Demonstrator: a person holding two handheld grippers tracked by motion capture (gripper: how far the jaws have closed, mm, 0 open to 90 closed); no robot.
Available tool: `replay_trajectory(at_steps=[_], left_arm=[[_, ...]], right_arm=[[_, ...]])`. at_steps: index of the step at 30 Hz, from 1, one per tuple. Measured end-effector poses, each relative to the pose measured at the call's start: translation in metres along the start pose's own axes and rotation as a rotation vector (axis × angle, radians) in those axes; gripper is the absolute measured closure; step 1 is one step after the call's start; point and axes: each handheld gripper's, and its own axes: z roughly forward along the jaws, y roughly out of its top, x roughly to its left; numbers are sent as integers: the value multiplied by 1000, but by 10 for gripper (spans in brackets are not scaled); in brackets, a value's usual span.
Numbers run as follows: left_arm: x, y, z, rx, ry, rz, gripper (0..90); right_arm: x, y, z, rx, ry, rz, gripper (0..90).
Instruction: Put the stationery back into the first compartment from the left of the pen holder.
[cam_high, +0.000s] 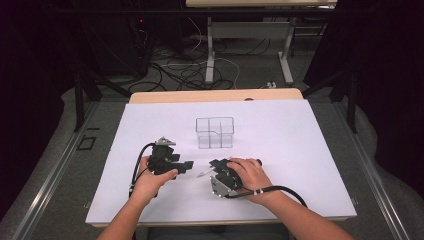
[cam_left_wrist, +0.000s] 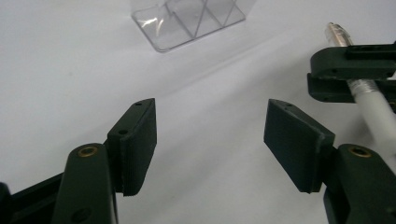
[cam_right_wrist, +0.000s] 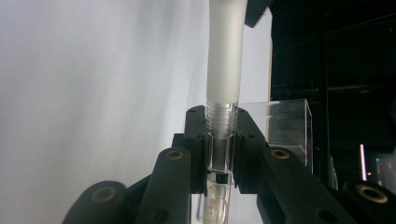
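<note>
A white pen (cam_right_wrist: 226, 56) with a clear threaded section is clamped between the jaws of my right gripper (cam_right_wrist: 220, 135), which is shut on it. In the high view the right gripper (cam_high: 217, 165) lies low over the white table, and the pen's tip (cam_high: 202, 174) pokes out toward the left gripper (cam_high: 188, 166). My left gripper (cam_left_wrist: 210, 140) stands open with nothing between its pads, just above the table. From its view, the right gripper's jaws (cam_left_wrist: 355, 70) hold the pen (cam_left_wrist: 373, 105) at the right edge. A clear divided box (cam_high: 215, 132) stands behind both grippers.
The white table sheet (cam_high: 300, 150) spreads wide on both sides of the hands. The clear box (cam_left_wrist: 187, 18) sits beyond the left gripper's jaws, and the same box (cam_right_wrist: 285, 126) appears right of the right gripper. Cables and table legs (cam_high: 210, 55) lie on the floor beyond the table.
</note>
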Motion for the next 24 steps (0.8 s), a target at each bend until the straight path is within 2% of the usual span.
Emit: replay_trajectory(at_steps=[2,4,5,6,7,10,11,14,15,17,21,24], left_arm=[[2,-2,0,-12,19,-6,281],[4,-3,1,-25,31,-6,221],[5,-3,1,-28,33,-4,201],[5,-4,2,-33,35,-16,179],[6,-4,2,-35,36,-10,156],[6,-5,2,-37,41,-12,143],[7,-5,3,-38,38,-13,130],[7,-6,5,-52,15,-9,95],[7,-6,5,-57,11,3,76],[7,-6,7,-60,5,-8,45],[5,-8,9,-62,36,12,37],[7,-8,8,-80,51,-6,36]], right_arm=[[-3,-2,2,-36,-12,40,786],[-5,-3,2,-40,-8,94,786],[-7,-3,3,-57,-31,106,786],[-8,-3,2,-54,-12,143,785],[-10,-4,3,-72,-18,168,785],[-14,-7,5,-96,-23,258,786],[-16,-7,6,-99,-23,271,785],[-19,-10,8,-124,-28,352,785],[-20,-11,9,-135,-28,382,785],[-23,-12,10,-151,-40,424,785],[-32,-16,12,-186,-58,527,785],[-39,-20,13,-214,-68,617,785]])
